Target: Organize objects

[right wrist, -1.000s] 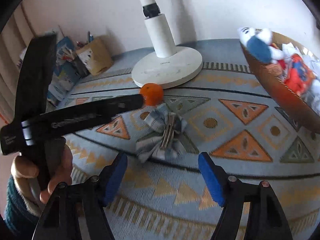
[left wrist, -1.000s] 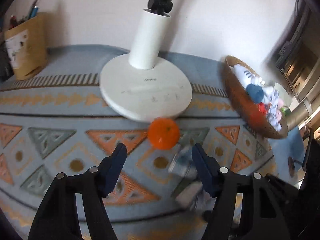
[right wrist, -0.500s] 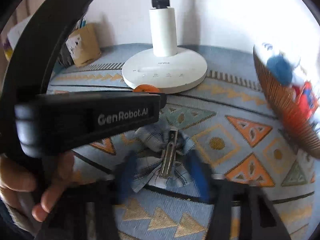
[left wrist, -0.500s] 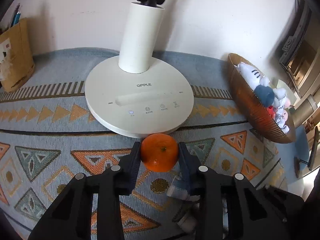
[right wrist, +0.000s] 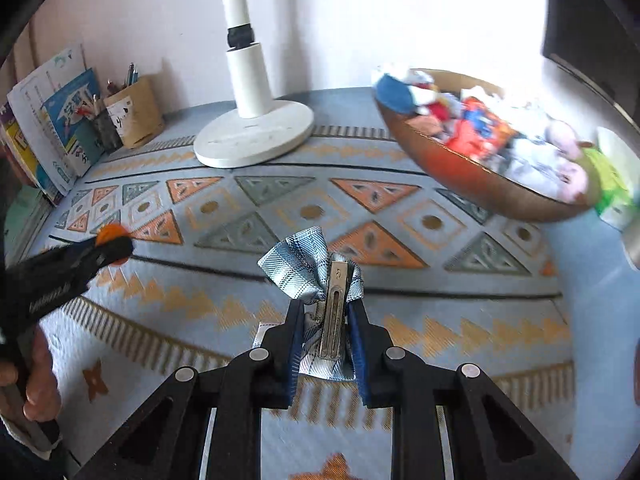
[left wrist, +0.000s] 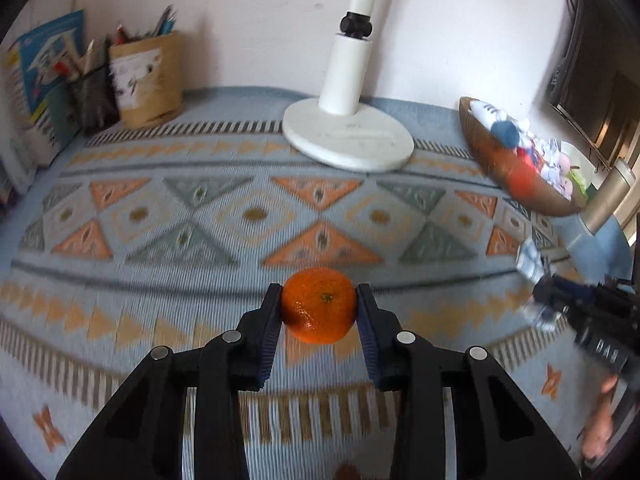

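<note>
Much of both views is blurry, mostly near the sides. In the left wrist view the right gripper is a dark smear at the right side, and only a bit of the right hand shows under it. In the right wrist view the left hand is cut off at the left side. The toys in the brown basket are too fuzzy to tell apart. The lamp pole runs out of the top of both views.

The left gripper points down at a slant toward the table. Its jaws are clenched on the orange, one pad on each side. The orange looks lifted a little above the patterned cloth, near the front stripes.

The right gripper also points down at a slant. Its jaws are squeezed tight on the plaid bow clip, with the metal clip between the pads and the blue bow sticking out past the tips.

The middle of the table lies open between the two grippers and the lamp base. The basket sits at the right end, past the lamp. A pencil cup and some books stand at the back left, by the wall. The table's right edge curves away just past the basket.
</note>
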Available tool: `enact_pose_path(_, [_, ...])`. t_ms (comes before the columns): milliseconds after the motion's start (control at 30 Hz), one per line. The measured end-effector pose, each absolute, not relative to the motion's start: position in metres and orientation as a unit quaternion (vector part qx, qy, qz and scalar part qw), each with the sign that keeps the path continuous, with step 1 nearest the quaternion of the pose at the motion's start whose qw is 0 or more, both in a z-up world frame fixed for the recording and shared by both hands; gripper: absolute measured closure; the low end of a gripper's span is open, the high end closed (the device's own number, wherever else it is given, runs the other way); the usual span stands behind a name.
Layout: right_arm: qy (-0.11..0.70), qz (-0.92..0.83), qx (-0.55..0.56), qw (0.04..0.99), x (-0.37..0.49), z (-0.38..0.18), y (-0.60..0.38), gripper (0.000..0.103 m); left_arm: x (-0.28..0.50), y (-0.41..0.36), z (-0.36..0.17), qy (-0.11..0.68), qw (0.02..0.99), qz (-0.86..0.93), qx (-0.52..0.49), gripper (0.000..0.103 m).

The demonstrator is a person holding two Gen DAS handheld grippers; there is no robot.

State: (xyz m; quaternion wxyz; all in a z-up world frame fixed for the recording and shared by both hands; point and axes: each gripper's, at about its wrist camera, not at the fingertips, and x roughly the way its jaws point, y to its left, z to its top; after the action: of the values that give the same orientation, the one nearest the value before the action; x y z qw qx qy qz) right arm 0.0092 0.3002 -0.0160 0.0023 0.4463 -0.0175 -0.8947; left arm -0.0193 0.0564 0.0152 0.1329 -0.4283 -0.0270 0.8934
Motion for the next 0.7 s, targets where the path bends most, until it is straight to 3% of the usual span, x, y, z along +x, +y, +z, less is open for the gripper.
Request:
enact_pose_path(233, [-0.020,-0.898,0.440,0.008,0.028,-0.019,0.309,0.081,-0.001,0.045,0.013,-0.033,0.106,0.905,-0.411,0.070])
enact_pose_path(433, [-0.129,-0.876,0.464,0.013,0.035,-0.036,0.350,0.071,0.000,0.045,0.013,-0.027,0.098,0.909,-0.404,0.070])
enact_pose_path(500, [-0.137,-0.876,0.463,0.016,0.033,-0.035,0.352,0.066,-0.001,0.046,0.011,-0.027,0.101,0.907,-0.409,0.070])
enact_pose_path(567, [-0.123,-0.879,0.460,0.023,0.032,-0.033,0.347,0.043,-0.001,0.045,0.011,-0.028,0.103,0.906,-0.411,0.069])
enact_pose_path(600, [-0.119,-0.881,0.457,0.030,0.033,-0.033,0.345,0.038,0.000,0.045,0.011,-0.029,0.104,0.906,-0.410,0.069])
enact_pose_path(700, [-0.095,-0.879,0.466,0.026,0.036,-0.036,0.343,0.035,0.001,0.043,0.012,-0.034,0.106,0.907,-0.406,0.069])
